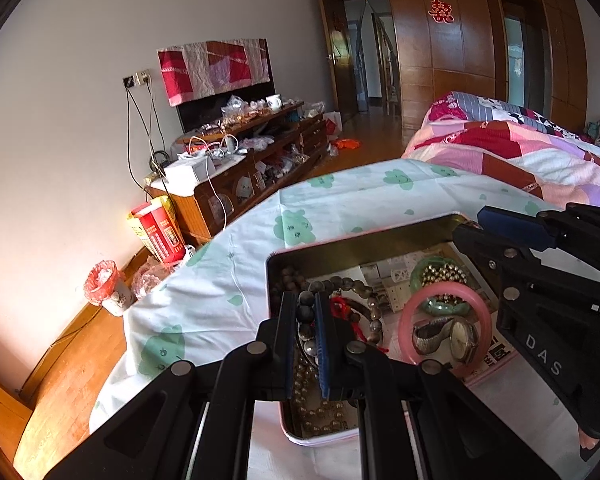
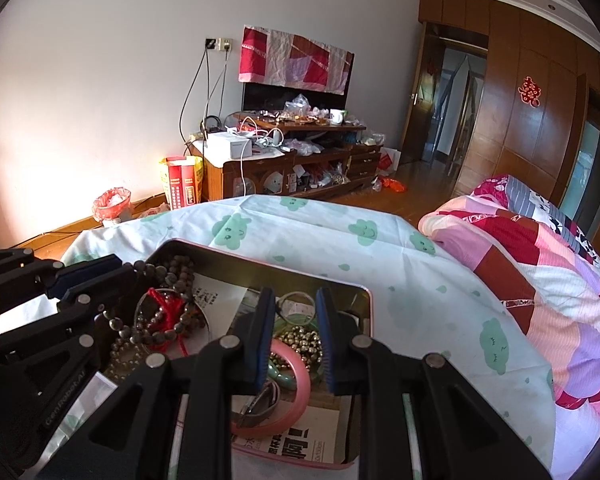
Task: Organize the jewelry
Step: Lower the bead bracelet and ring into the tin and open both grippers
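With the left hand-held gripper (image 1: pixel 306 344) clamped on the bead bracelet (image 1: pixel 306 312) inside the tin (image 1: pixel 380 236) on the bed, the strand is best lifted slowly so tangled beads are freed, while the right hand-held gripper (image 2: pixel 294 344) is held slightly apart and empty above the pink bangle (image 2: pixel 296 392).

The near end of the tin (image 1: pixel 340 252) lies behind the left tool (image 1: pixel 305 344), whose pads cover part of the dark bead strand (image 1: pixel 306 312). In the right wrist view the right tool (image 2: pixel 294 344) covers part of the pink bangle (image 2: pixel 296 396) and most of the wristwatch (image 2: pixel 260 404). The clutter on the wooden cabinet (image 2: pixel 292 160) is too small to name. The quilt (image 2: pixel 540 272) runs off the right edge.
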Motion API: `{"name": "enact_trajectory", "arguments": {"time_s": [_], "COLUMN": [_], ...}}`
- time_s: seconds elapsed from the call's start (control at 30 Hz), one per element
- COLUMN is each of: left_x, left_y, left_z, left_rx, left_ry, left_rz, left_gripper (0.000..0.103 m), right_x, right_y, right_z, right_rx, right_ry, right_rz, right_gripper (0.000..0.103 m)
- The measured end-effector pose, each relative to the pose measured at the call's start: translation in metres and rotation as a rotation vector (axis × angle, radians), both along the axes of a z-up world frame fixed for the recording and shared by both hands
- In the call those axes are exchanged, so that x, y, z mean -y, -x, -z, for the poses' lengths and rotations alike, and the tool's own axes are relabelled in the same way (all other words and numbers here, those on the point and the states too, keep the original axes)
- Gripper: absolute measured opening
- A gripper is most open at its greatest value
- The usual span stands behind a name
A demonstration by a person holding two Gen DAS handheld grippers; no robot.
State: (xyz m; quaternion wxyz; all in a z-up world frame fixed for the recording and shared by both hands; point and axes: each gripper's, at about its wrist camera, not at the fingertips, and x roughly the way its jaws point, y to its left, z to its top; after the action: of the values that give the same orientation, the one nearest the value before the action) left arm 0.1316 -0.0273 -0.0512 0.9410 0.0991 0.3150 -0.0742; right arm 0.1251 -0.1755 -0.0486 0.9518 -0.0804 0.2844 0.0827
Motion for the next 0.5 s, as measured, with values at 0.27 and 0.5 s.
{"name": "enact_trajectory", "arguments": {"time_s": [0.27, 0.5], "left_x": [-0.004, -0.002], "left_y": [-0.003, -0.004], "left_z": [0.008, 0.009], "left_rx": [-0.030, -0.039], "left_ry": [0.013, 0.009], "left_rz": [-0.001, 0.009], "left_gripper": [0.009, 0.009], "right_x": [-0.002, -0.002], "right_y": [-0.004, -0.009], "right_z": [0.010, 0.014], "right_rx": [-0.031, -0.051], "right_ry": [0.001, 0.001], "right_rz": [-0.005, -0.006], "right_gripper": [0.023, 0.023]}}
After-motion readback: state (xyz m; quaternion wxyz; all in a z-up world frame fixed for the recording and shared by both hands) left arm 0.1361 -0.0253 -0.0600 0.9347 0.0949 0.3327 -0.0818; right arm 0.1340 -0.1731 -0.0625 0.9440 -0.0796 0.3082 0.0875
